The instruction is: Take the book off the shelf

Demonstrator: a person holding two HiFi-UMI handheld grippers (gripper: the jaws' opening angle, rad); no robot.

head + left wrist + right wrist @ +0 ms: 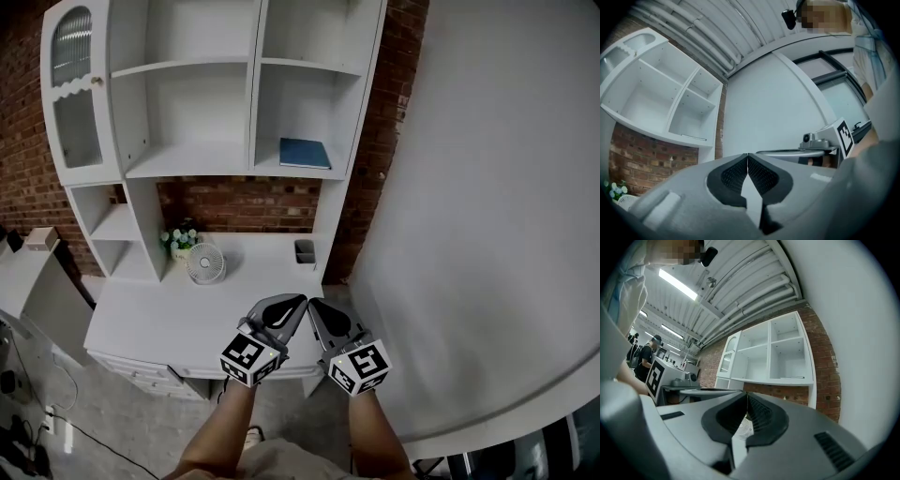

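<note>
A blue book (305, 153) lies flat in the lower right cubby of the white shelf unit (247, 89); its thin edge shows as the book (792, 378) in the right gripper view. Both grippers hang low over the desk's front edge, well below and short of the book. My left gripper (302, 300) is shut with nothing in it, tips touching (747, 154). My right gripper (312, 303) is also shut and empty, its tips meeting (746, 394). The two grippers sit side by side, almost touching.
On the white desk (159, 323) stand a small white fan (205, 263), a flower pot (180, 240) and a grey pen holder (305, 253). A large white wall panel (487, 206) is at the right. A glass-door cabinet (75, 94) forms the shelf's left side.
</note>
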